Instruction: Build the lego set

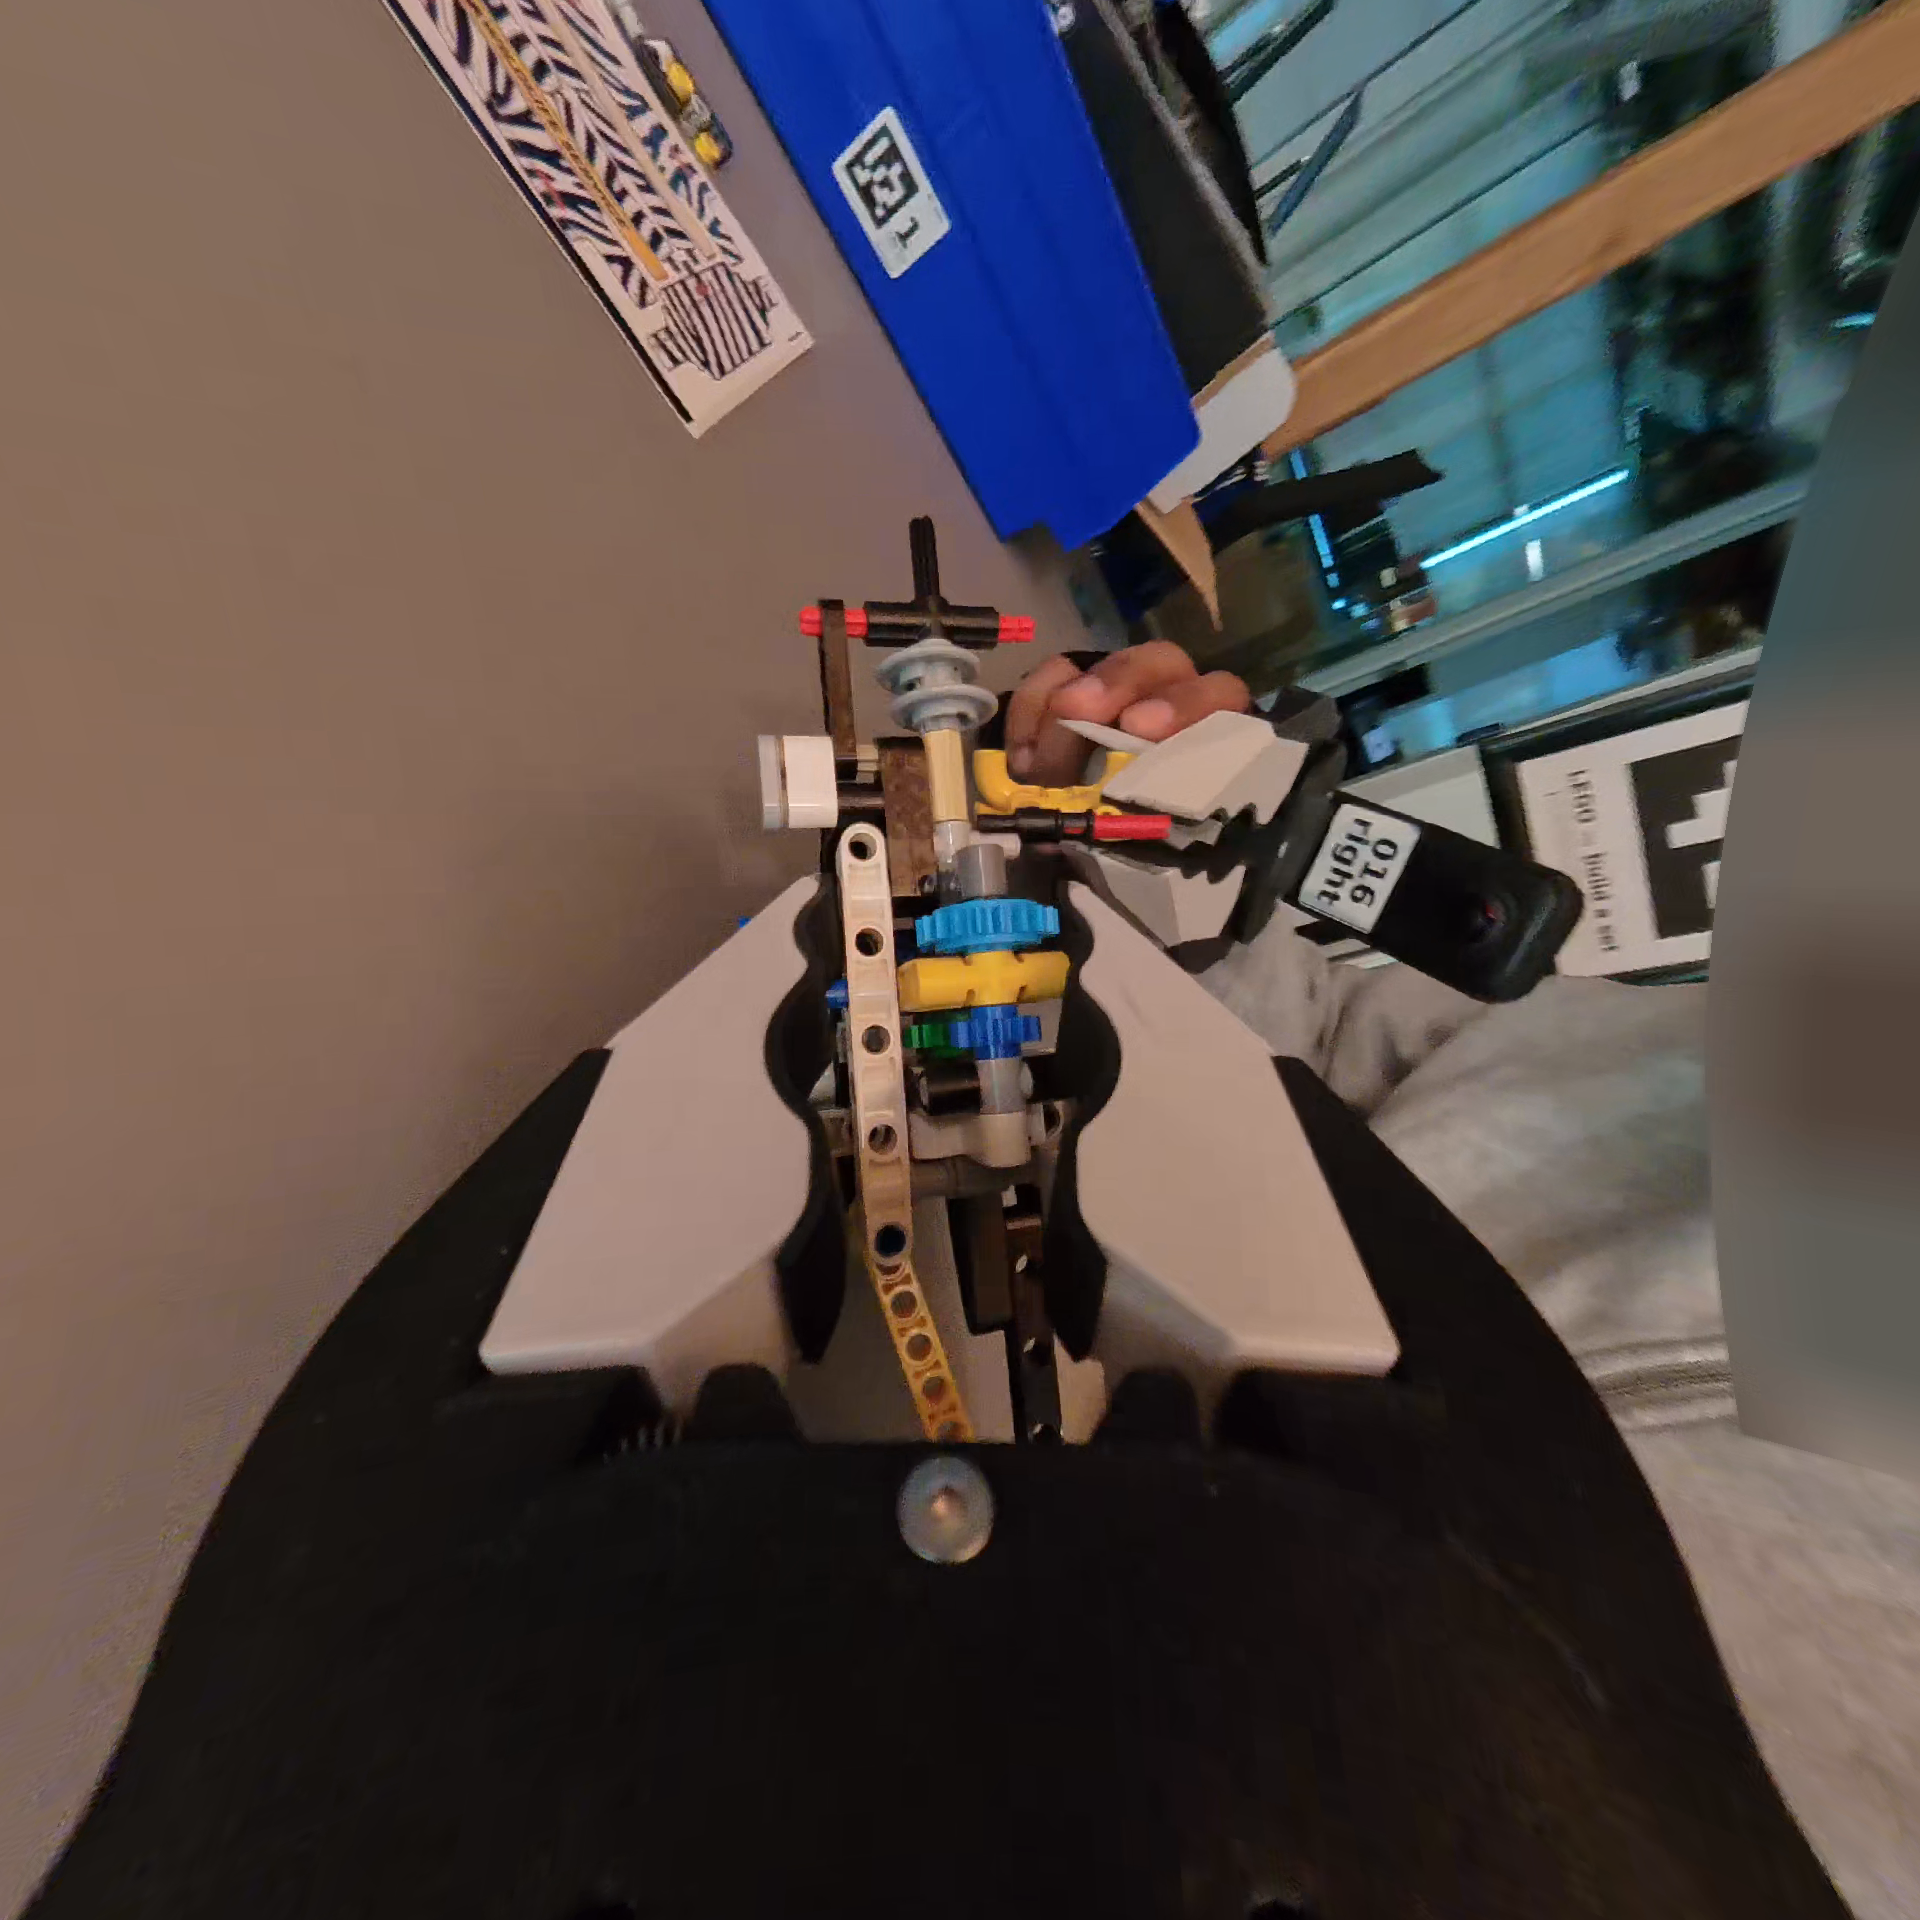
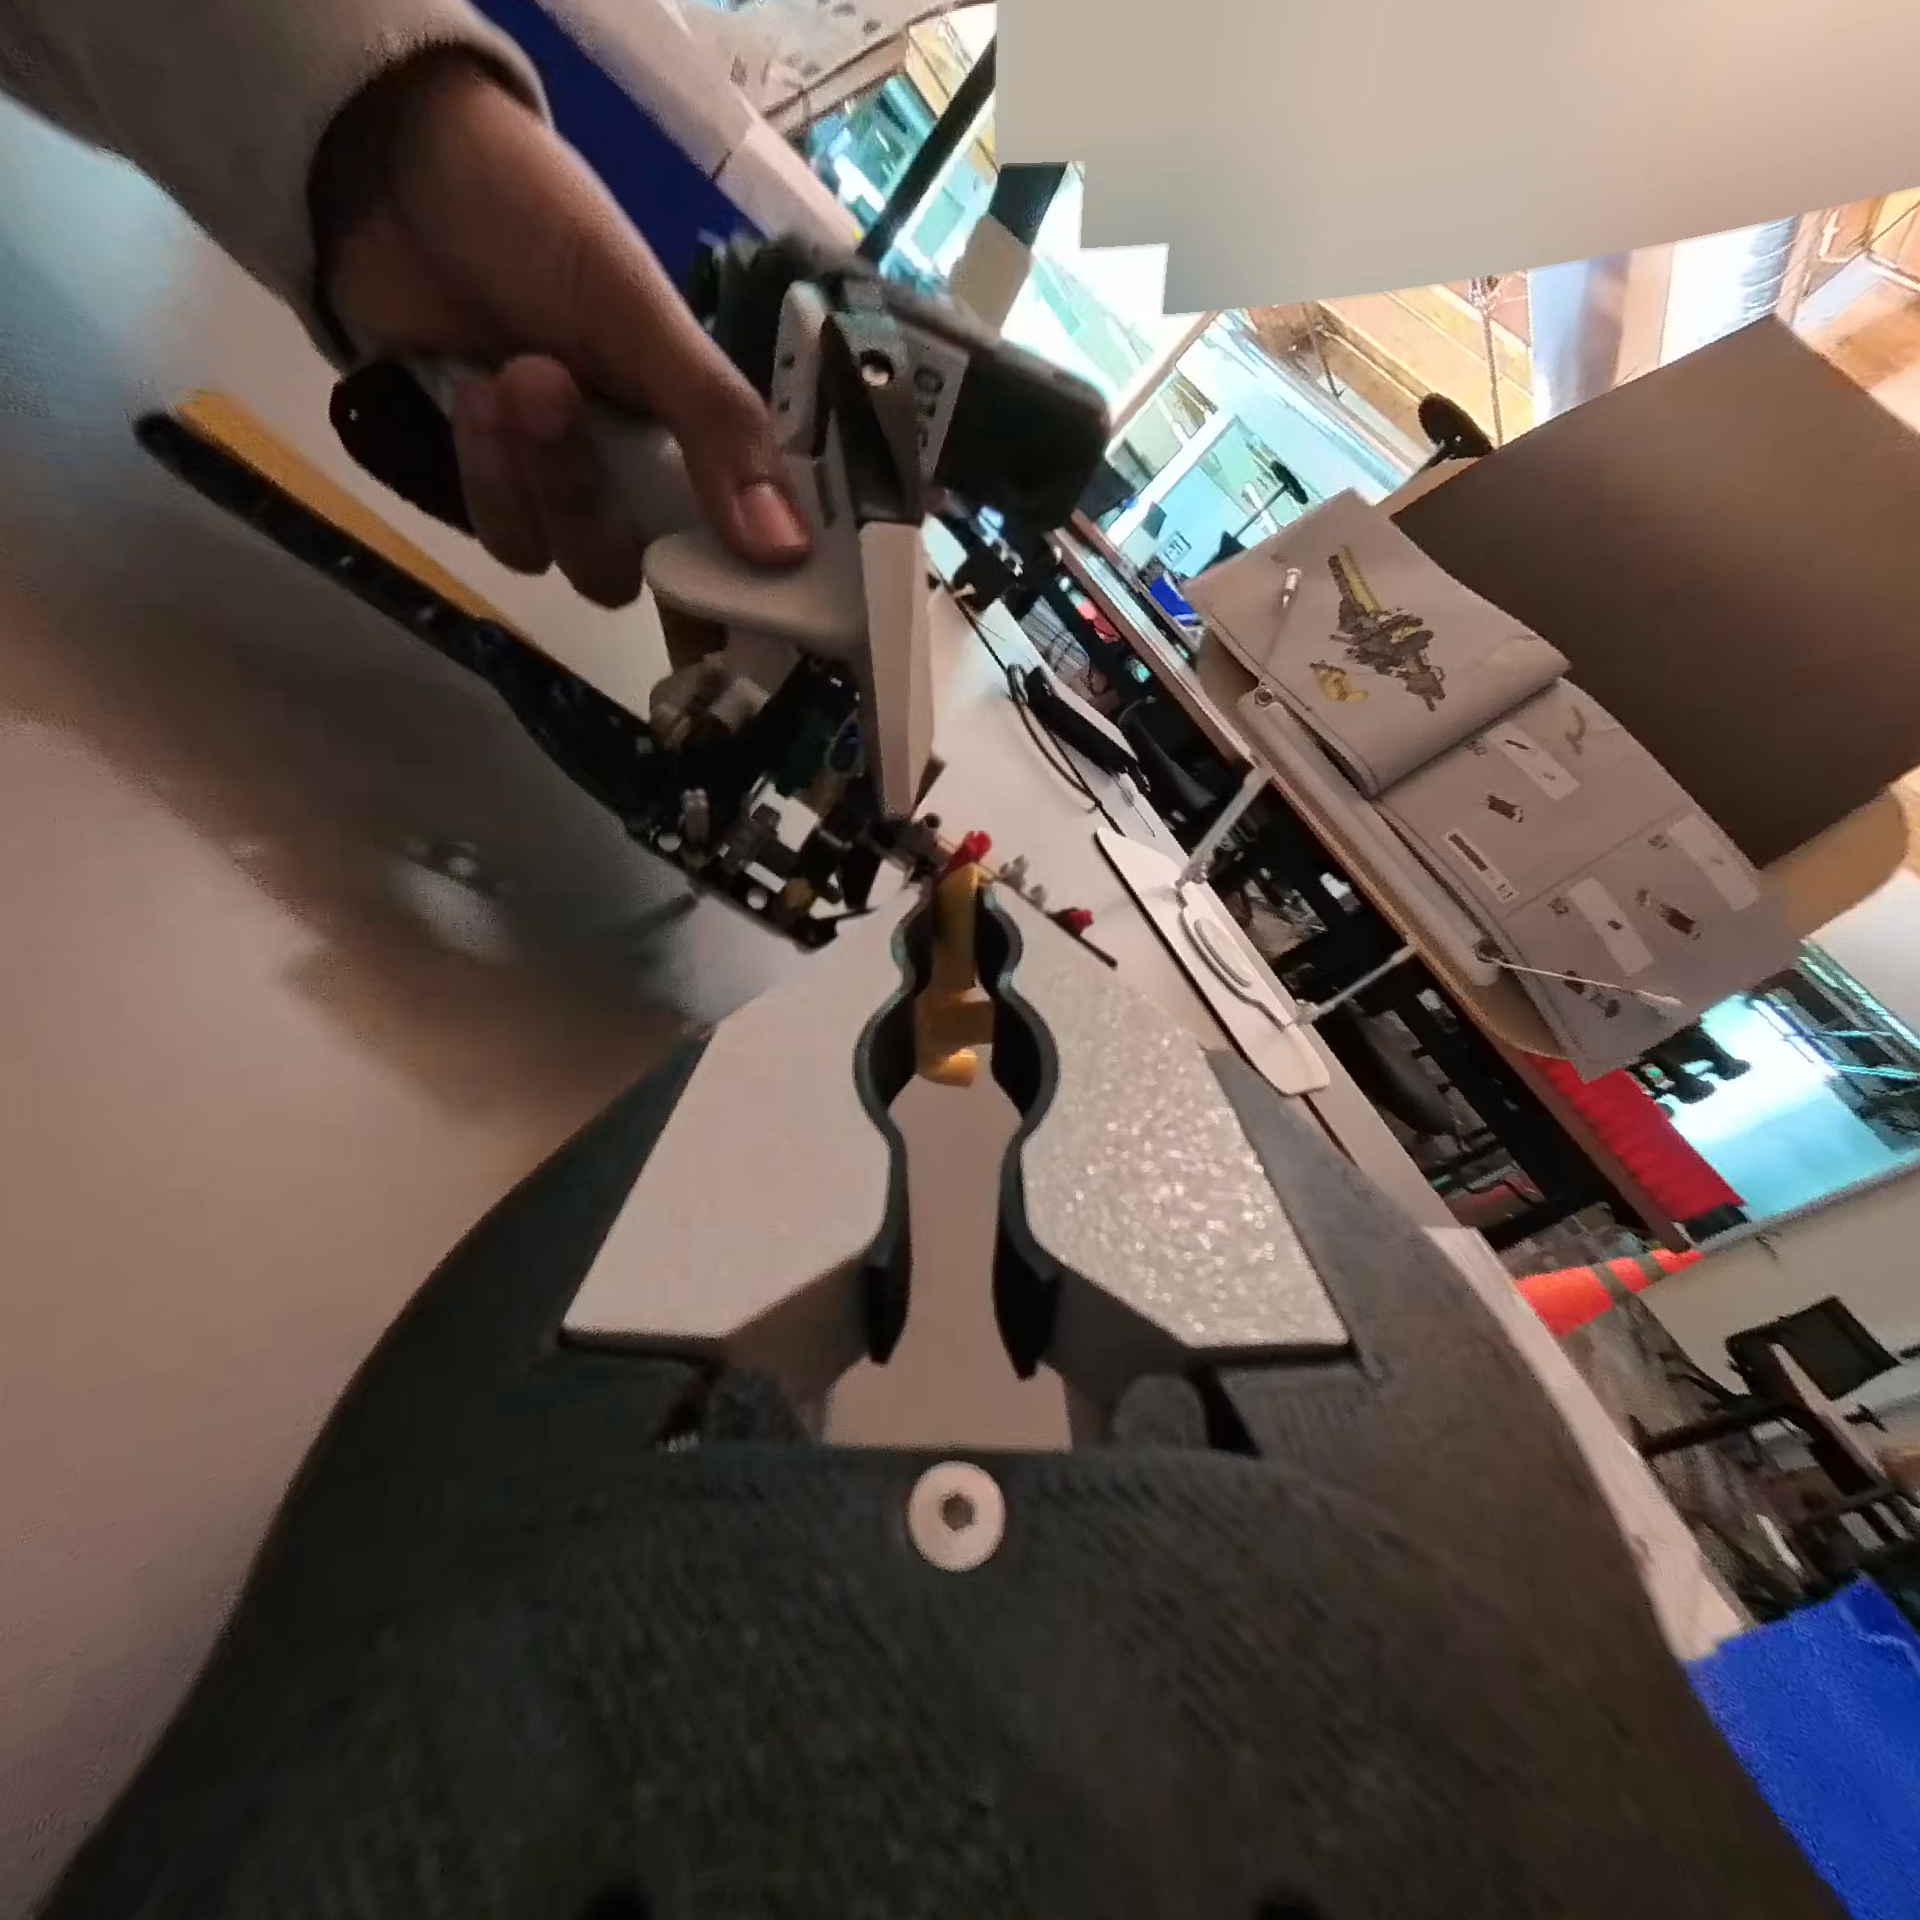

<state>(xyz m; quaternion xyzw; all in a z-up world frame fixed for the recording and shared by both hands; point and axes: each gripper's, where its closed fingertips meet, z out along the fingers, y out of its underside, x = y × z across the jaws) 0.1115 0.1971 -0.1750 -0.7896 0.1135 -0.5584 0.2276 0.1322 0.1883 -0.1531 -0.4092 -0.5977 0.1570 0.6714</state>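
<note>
I'm working in what looks like an open-plan office or lab. The plain grey counter [image 2: 1049,727] runs back toward more desks with dark monitors [image 2: 1158,753] and office chairs. Glass partitions [image 1: 1507,343] with pale wooden framing [image 1: 1558,239] line the far side, with strip lights glowing behind them. An instruction booklet [image 2: 1507,727] sits open on a stand, and a blue bin [image 1: 966,260] carries a square black-and-white marker tag [image 1: 891,192] (the sort used for camera tracking). An orange traffic cone [image 2: 1590,1288] lies farther off beyond the counter's edge.
</note>
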